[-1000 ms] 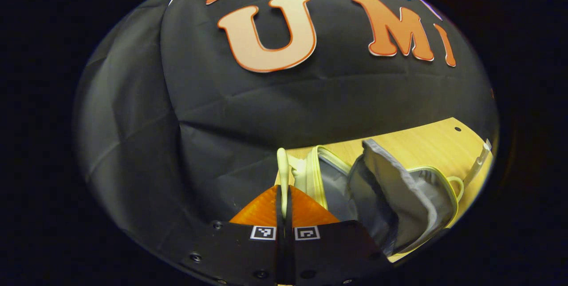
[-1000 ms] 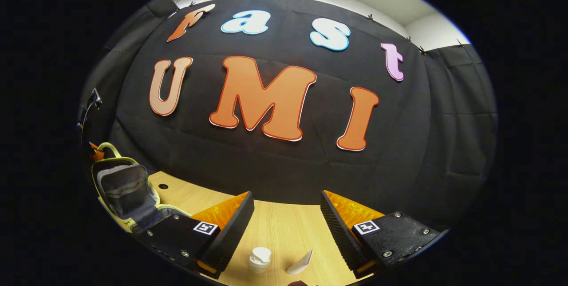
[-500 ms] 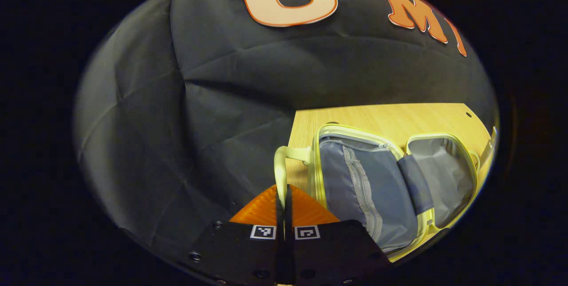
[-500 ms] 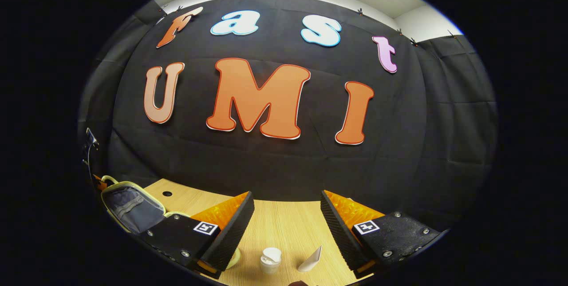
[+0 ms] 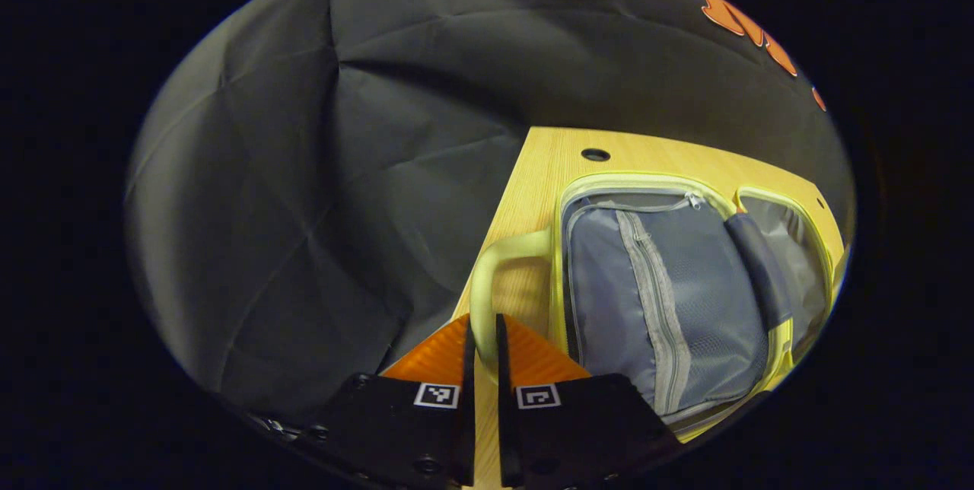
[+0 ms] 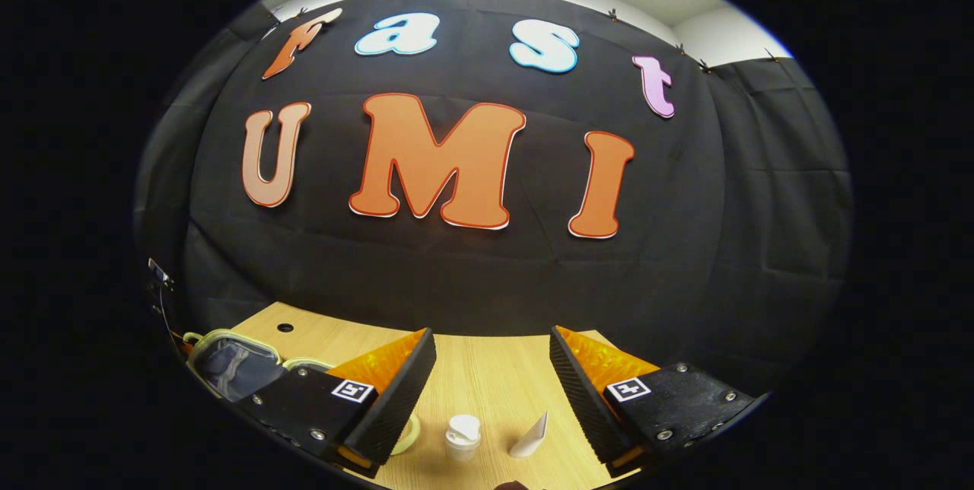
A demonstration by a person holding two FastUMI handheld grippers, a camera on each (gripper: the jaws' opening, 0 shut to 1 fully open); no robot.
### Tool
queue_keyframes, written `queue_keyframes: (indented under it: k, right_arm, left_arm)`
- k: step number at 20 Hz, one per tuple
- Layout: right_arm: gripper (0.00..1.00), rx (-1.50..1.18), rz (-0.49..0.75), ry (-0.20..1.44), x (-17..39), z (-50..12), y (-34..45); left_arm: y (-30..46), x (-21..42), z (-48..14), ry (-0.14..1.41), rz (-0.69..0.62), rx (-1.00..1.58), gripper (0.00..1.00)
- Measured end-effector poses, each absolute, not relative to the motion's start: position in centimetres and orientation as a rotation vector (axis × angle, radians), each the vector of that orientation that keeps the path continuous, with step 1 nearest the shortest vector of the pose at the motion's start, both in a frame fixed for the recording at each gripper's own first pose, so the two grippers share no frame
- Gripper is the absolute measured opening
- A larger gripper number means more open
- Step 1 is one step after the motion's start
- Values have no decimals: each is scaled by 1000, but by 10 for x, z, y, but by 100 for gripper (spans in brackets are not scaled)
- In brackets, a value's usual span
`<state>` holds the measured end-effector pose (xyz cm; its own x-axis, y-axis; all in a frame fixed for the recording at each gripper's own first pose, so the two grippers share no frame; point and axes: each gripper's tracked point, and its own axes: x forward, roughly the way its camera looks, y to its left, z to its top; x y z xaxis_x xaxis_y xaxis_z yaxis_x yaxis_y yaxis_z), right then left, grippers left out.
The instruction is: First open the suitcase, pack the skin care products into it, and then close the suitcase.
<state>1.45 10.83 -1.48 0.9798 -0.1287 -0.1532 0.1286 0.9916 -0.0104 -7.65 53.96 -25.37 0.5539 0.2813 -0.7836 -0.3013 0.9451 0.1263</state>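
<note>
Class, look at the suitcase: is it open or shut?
Open. The suitcase lies spread on the table, both grey-lined halves face up. The left tongs grip its handle.

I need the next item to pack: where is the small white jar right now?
In the right gripper view, the small white jar stands on the wooden table between the open right gripper fingers, beside a white tube.

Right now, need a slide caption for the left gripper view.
Left gripper pinching the handle of the suitcase, lying open on the table.
</note>
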Motion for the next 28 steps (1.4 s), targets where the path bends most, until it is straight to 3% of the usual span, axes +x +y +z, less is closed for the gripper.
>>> queue_keyframes:
  k: [1,4,8,11,28]
  right_arm:
    - [95,-1,-128,159,14,-15,109]
    - [95,5,-115,161,14,-15,110]
    - [95,7,-116,162,13,-19,102]
    - [95,12,-107,158,14,-21,94]
    - [95,33,-29,79,18,-18,47]
  left_arm:
    - [545,-77,-252,916,357,3,23]
    - [539,-71,-248,889,369,39,33]
    - [524,-65,-221,819,372,41,67]
    - [504,-59,-192,751,351,43,100]
    - [283,20,15,287,86,84,99]
